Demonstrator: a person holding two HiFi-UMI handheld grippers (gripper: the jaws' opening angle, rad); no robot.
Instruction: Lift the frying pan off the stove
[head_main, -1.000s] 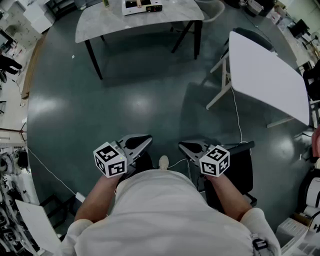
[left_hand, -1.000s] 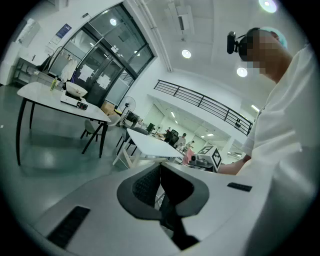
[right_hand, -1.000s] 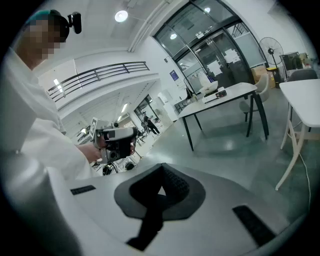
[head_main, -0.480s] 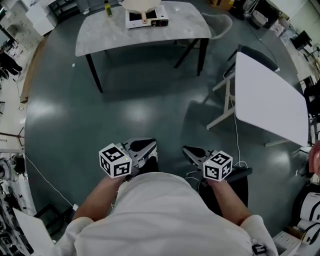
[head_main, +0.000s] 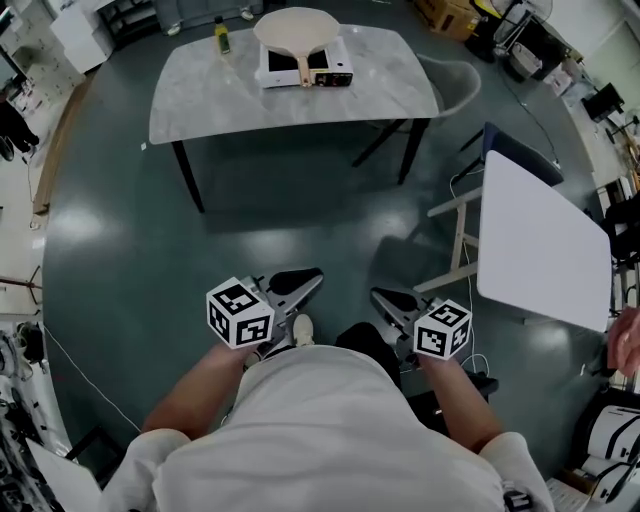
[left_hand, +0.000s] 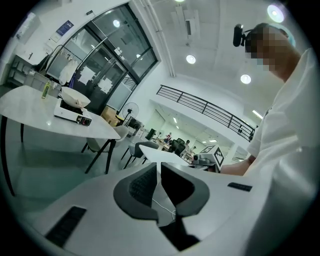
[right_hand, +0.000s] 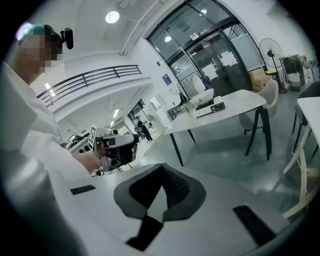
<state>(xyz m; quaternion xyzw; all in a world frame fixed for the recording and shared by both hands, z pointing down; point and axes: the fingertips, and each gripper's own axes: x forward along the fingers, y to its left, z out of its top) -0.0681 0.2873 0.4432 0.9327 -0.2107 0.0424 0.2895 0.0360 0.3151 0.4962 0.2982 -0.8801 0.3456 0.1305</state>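
Frying pan (head_main: 297, 30): pale, seated on the stove (head_main: 330, 70) atop the grey table (head_main: 200, 90), at my 12 o'clock, well apart from both tools. Bottle (head_main: 221, 35): same table, at the pan's 9 o'clock. Left gripper (head_main: 312, 277): fingers together, nothing between them. Right gripper (head_main: 378, 295): fingers together, likewise empty. I see both held close to the torso, above bare floor.

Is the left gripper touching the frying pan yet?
Apart. The head view shows the left gripper close to the person, with floor lying between it and the table bearing the frying pan.
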